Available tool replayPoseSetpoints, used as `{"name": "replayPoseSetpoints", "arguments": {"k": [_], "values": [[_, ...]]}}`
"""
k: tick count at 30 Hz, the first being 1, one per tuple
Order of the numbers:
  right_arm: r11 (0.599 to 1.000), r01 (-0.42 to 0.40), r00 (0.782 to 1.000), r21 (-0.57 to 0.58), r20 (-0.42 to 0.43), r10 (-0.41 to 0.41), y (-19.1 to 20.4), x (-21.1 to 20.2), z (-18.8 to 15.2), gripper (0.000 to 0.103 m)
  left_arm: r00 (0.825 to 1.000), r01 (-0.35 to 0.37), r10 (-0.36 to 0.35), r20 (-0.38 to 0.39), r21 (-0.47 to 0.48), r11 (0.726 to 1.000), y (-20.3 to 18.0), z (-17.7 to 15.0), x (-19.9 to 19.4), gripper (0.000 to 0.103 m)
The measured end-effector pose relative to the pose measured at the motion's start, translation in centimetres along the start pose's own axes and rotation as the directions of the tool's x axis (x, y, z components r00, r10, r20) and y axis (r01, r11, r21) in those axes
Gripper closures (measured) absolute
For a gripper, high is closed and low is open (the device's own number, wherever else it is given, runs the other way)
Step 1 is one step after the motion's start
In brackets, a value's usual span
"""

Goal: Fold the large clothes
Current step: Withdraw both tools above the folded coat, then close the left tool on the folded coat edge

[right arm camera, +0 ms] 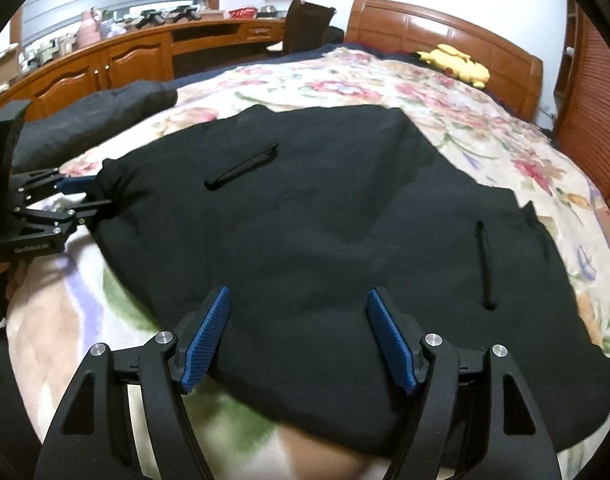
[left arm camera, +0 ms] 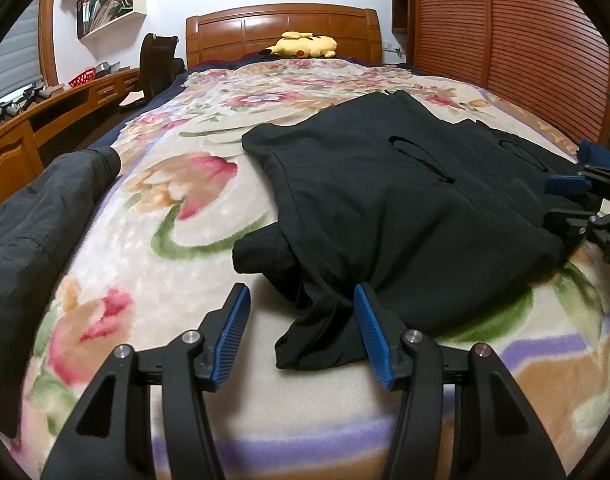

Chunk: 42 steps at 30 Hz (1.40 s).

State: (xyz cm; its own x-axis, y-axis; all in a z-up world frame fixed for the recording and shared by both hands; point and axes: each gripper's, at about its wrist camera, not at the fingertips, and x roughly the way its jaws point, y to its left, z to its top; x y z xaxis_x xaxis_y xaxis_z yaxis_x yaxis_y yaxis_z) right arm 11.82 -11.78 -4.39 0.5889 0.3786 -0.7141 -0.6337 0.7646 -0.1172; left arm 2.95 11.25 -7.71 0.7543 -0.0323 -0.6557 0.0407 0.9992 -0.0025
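One black garment [right arm camera: 325,216] spread flat on floral blanket [right arm camera: 485,112], two slit pockets upward.

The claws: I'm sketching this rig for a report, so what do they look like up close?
Both match: the left claw and right claw have matte black linkage arms with triangular cutouts, round silver pivot pins, and two flat fingers faced with ribbed blue pads. The right wrist view shows small white lettering on the left claw's body, too small to read. No cables show.

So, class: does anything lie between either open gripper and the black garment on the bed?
Nothing visible does. The left gripper is open at a corner of the black garment, and the right gripper is open at its near edge.
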Motion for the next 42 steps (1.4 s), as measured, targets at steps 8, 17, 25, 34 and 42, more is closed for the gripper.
{"name": "replayPoseSetpoints", "arguments": {"k": [8,17,25,34,42], "values": [[0.992,0.079,0.997,0.098,-0.010,-0.078,-4.5,-0.8,-1.4,0.030,1.000,0.008,-0.008,-0.009,-0.010,1.000,0.3,0.0,0.2,0.049],[0.990,0.049,0.998,0.130,-0.055,-0.043,-4.7,1.6,-1.7,0.029,0.997,0.039,-0.044,-0.062,-0.083,0.996,0.8,-0.2,-0.6,0.049],[0.989,0.078,0.996,0.128,-0.053,-0.071,-4.4,1.8,-1.8,0.029,0.989,0.097,-0.112,-0.093,-0.145,0.985,0.6,0.3,0.0,0.050],[0.989,0.058,0.998,0.135,-0.026,-0.055,-4.5,1.0,-2.2,0.029,0.991,0.079,-0.094,-0.098,-0.151,0.985,0.0,1.9,-0.5,0.093],[0.988,0.020,1.000,0.151,-0.022,-0.017,-4.9,0.7,-2.2,0.029,1.000,0.015,-0.014,0.017,-0.046,0.999,-3.6,7.3,-5.3,0.101]]}}
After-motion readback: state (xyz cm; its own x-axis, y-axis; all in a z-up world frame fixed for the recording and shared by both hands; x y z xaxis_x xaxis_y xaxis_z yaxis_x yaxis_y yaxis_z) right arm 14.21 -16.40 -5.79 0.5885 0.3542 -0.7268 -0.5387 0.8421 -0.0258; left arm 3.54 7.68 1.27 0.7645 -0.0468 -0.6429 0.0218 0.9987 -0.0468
